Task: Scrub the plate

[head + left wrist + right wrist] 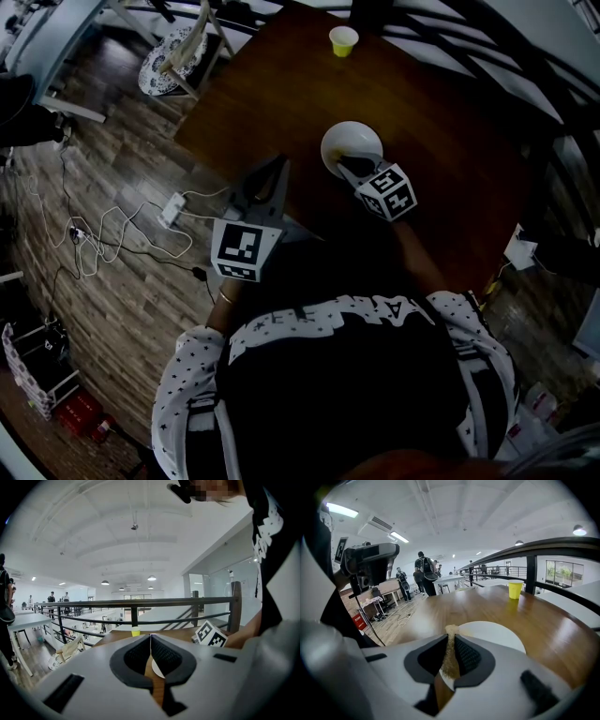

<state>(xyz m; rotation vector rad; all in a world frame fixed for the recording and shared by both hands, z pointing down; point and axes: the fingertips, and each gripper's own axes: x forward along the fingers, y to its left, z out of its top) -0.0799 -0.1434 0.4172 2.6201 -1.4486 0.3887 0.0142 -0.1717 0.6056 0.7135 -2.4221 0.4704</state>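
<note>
The plate (349, 142) looked like a stiff, smooth, glazed piece. It was probably light enough to skate across the polished counter (450, 141) under a sideways scrub, and brittle if knocked off the edge. Its low rim would be the natural place to hold it, or a gripper could press down on the rim side away from the scrubbing. The flat middle seemed too slick for a hold.

The scrub pad (450, 654) looked soft and thin, so it would likely bend and need firm downward pressure to bite.

The plate was round, plain white and shallow, with a slightly raised rim. No food or marks could be made out on it in either gripper view. It sat flat on the dark wooden counter, with a yellow cup (343, 40) well beyond it toward the far edge.

The right gripper (354, 171) was at the plate's near rim, its jaws pinching the tan, grainy pad upright between them so that the pad's top stuck out past the tips. The pictures did not show whether the pad touched the plate.

The left gripper (150, 640) hung on the near-left side of the plate, off the counter's edge and apart from the plate. Its jaws were pressed together at the tips with nothing held, so the plate was not steadied by it.
</note>
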